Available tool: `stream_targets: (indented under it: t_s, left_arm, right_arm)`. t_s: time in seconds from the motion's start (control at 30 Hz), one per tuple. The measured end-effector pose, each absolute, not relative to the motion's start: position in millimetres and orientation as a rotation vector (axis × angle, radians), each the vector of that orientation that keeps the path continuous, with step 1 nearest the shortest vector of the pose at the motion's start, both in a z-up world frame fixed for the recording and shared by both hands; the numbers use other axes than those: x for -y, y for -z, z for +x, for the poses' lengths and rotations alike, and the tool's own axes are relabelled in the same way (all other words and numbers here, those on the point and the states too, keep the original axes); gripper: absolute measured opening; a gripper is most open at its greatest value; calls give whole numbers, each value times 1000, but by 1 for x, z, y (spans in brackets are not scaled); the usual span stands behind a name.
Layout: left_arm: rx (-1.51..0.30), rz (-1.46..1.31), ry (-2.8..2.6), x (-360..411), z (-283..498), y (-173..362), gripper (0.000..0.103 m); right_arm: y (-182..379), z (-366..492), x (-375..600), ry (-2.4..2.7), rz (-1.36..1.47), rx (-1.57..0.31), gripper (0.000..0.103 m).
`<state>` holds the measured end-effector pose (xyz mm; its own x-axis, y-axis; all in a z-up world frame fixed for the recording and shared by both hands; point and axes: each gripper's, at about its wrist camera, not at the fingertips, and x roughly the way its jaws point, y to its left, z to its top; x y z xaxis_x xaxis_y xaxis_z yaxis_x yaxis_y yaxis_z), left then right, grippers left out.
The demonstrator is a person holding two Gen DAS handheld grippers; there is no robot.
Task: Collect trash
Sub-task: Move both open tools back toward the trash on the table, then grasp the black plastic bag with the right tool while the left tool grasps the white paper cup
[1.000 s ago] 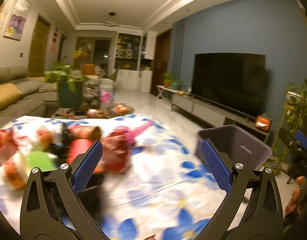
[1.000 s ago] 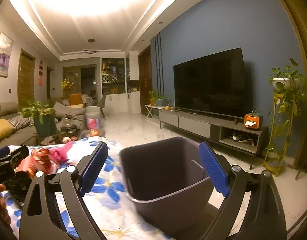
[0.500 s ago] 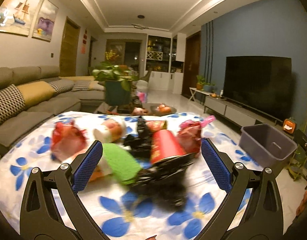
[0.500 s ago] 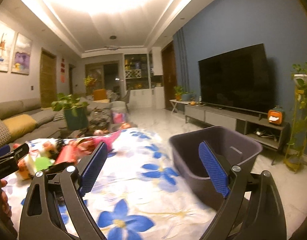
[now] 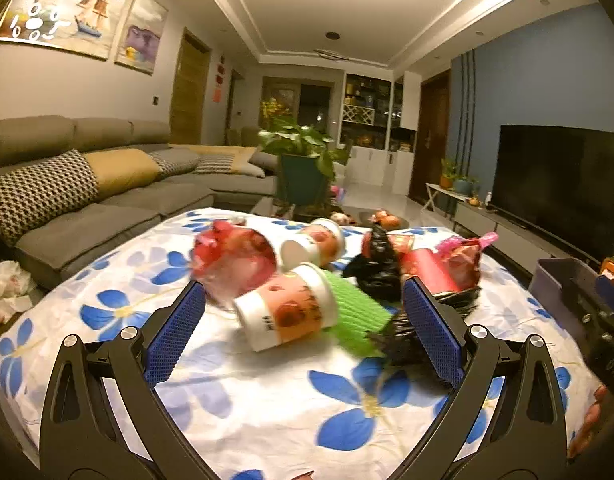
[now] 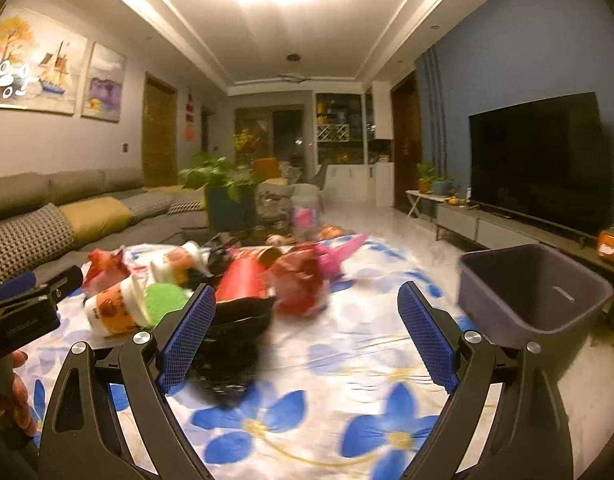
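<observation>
**Inspector:** Your left gripper (image 5: 303, 328) hangs above the near edge of the table, its blue-padded fingers (image 5: 175, 336) spread wide with nothing between them. The trash pile lies just ahead on the blue-flowered tablecloth (image 5: 267, 412). Nearest to you is a paper cup (image 5: 287, 312) on its side, white rims with an orange band and red printed characters; the writing is too blurred to read.

**Operator:** And around the cup?

**Inspector:** A green ribbed item (image 5: 355, 312) lies against the cup's right side. A second cup of the same print (image 5: 313, 244) lies further back. A red crumpled wrapper (image 5: 235, 260) sits to the left, black crumpled plastic (image 5: 379, 268) to the right, then a red paper cup (image 5: 431, 272) and a red-and-pink wrapper (image 5: 463, 256).

**Operator:** The right side?

**Inspector:** Your right gripper (image 6: 307, 336) is also spread wide and holds nothing. A blurred black bag (image 6: 231, 360) lies by its left finger; I cannot tell whether they touch. The grey bin (image 6: 539, 300) stands open at the table's right edge, well apart from the pile. No trash shows inside the part you can see.

**Operator:** Any legible labels?

**Inspector:** The body of the left gripper, seen at the left of the right wrist view, carries small lettering, unreadable. A hand (image 6: 21, 392) grips it below.
</observation>
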<state>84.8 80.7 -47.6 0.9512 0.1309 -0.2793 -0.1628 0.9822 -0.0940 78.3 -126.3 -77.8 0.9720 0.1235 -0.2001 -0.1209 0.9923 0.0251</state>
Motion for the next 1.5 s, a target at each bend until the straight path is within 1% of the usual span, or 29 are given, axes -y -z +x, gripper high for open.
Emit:
stream_targets:
  t_s: [0.23,0.5,0.53,0.67,0.77,0.8,0.83,0.87,0.93,1.0,1.07,1.1,1.2,1.4,1.5]
  left_arm:
    - [-277,-144,-186,-103,86,52,97]
    - [-299,-168,-197,-111,102,59,97]
    - [-303,-169,-198,-111,105,60,97]
    - [-314,-161,-200,-110,114,63,97]
    - [-322,-163,-196,-109,118,67,97]
    - [-325,-164,-195,-108,120,67,97]
    - [-329,-166,-194,-108,122,67,97]
    - [-332,-167,-193,-107,123,68,97]
    - [-339,-165,-192,-106,127,69,97]
    - [-348,-162,-191,-104,131,70,97]
    - [-357,-166,-188,-102,135,70,97]
    - [-361,-166,-186,-102,137,71,97]
    - [-378,-167,-188,-100,145,72,97]
    - [-417,-187,-211,-95,166,72,97]
    - [-454,-191,-216,-94,179,74,97]
  right_arm:
    - [96,110,94,-172,-5,-277,89]
    - [105,140,75,-156,-19,-331,89]
    - [107,144,72,-156,-22,-342,88]
    - [115,159,67,-167,-31,-406,78]
    - [123,168,65,-186,-36,-456,68]
    - [124,171,64,-196,-38,-471,63]
    - [126,173,63,-209,-38,-483,56]
    - [127,174,63,-223,-39,-491,51]
    - [128,173,62,-253,-40,-499,26]
    - [127,171,62,-271,-37,-498,13]
    - [125,167,66,-284,-24,-486,10]
    - [124,164,68,-290,-13,-482,6]
    - [119,156,78,-295,20,-463,2]
    - [106,136,96,-275,40,-406,2]
    - [105,134,99,-275,39,-407,2]
